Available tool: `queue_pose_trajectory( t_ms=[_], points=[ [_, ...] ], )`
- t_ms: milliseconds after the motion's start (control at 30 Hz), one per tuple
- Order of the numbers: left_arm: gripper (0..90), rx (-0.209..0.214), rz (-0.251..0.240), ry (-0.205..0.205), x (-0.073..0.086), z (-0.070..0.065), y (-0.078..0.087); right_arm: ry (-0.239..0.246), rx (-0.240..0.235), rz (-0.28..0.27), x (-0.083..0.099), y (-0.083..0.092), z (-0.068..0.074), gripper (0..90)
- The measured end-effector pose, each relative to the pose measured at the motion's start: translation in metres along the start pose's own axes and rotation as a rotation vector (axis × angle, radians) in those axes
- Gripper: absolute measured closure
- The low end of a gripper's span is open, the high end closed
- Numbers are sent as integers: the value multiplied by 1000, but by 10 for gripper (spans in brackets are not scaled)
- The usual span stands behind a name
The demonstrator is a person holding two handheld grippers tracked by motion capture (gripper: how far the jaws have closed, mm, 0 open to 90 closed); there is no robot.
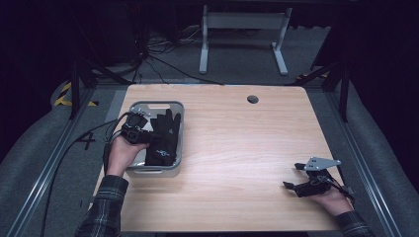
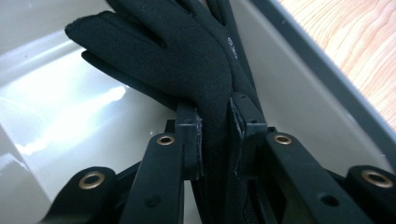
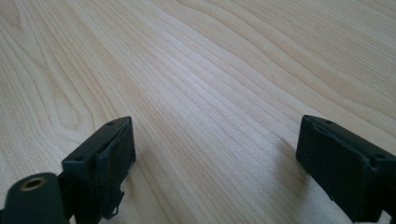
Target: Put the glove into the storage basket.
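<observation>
Your left gripper (image 1: 148, 132) was inside the grey bin (image 1: 180, 129), its jaws closed tight on a black glove (image 2: 187, 56). In the left gripper view the pads (image 2: 195, 140) pressed the glove from either side, low on its body, with the glove's fingers fanning out ahead of the tips and the bin's pale floor beyond them. From above, the glove lay lengthwise in the bin on the far side of the gripper, mostly within the walls; whether a second glove lay beneath it cannot be told. Your right gripper (image 1: 296, 175) rested low over the bare table (image 1: 237, 148), well apart from the bin, jaws wide and holding nothing; its own view showed bare wood grain between the pads (image 3: 114, 154). The step in hand was, by the look of it, handling the glove at the bin: either setting it down there or taking it up. If it was being placed, the next move called for you to ease the jaws apart and draw the gripper back without snagging the fabric; if lifted, for a straight pull clear of the bin's rim.
</observation>
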State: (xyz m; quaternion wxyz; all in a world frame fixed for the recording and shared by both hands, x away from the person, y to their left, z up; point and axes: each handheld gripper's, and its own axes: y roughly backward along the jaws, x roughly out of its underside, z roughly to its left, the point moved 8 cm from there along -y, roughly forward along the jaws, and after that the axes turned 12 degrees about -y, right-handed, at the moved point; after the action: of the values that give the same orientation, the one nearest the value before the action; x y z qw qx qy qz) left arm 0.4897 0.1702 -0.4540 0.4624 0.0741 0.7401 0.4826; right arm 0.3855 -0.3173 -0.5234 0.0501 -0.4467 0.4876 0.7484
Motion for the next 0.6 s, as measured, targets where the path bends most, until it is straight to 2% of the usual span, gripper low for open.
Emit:
queue_pose_trajectory(
  t_ms=[233, 467, 500, 600],
  points=[
    [736, -6, 32, 5, 8, 1, -8, 0, 0, 0, 0, 0, 0, 123],
    [695, -19, 33, 3, 8, 2, -8, -1, 0, 0, 0, 0, 0, 123],
    [676, -33, 37, 0, 9, 4, -8, -1, 0, 0, 0, 0, 0, 123],
    [534, -49, 41, 3, 10, 6, -7, 0, 0, 0, 0, 0, 0, 123]
  ],
)
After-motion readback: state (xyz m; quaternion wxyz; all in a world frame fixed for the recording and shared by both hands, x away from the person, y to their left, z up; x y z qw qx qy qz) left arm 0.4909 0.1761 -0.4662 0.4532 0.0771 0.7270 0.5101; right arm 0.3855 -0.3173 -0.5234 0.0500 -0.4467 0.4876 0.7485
